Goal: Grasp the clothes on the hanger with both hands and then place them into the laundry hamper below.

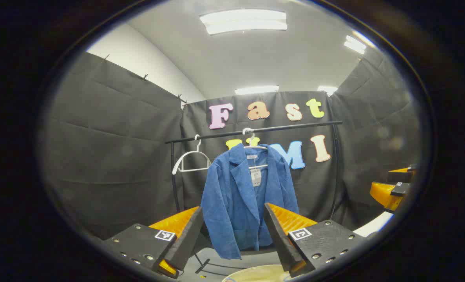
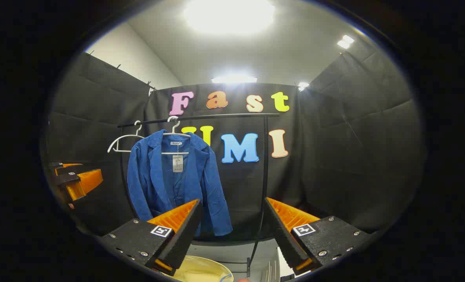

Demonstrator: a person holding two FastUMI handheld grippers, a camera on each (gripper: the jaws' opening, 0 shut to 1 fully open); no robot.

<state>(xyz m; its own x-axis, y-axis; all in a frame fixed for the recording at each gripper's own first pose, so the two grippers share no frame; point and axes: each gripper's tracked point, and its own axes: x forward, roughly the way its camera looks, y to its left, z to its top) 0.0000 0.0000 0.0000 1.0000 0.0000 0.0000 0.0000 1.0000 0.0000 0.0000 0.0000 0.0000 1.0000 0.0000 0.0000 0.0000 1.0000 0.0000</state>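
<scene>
A blue corduroy jacket (image 1: 244,196) hangs on a white hanger (image 1: 254,147) from a black rail (image 1: 256,130); the right gripper view shows the same jacket (image 2: 177,184) left of centre. My left gripper (image 1: 232,231) is open, well short of the jacket, its fingers framing the lower hem. My right gripper (image 2: 232,227) is open too, facing the rail's right post (image 2: 264,176), with the jacket off to its left. The cream rim of the laundry hamper (image 1: 256,274) lies below the jacket, and the hamper (image 2: 201,271) appears again low in the right gripper view.
An empty white hanger (image 1: 191,158) hangs left of the jacket on the rail. The rack's black uprights (image 1: 174,176) stand at both ends. The right gripper (image 1: 393,188) shows at the right edge of the left gripper view; the left gripper (image 2: 73,180) at the left edge of the right one.
</scene>
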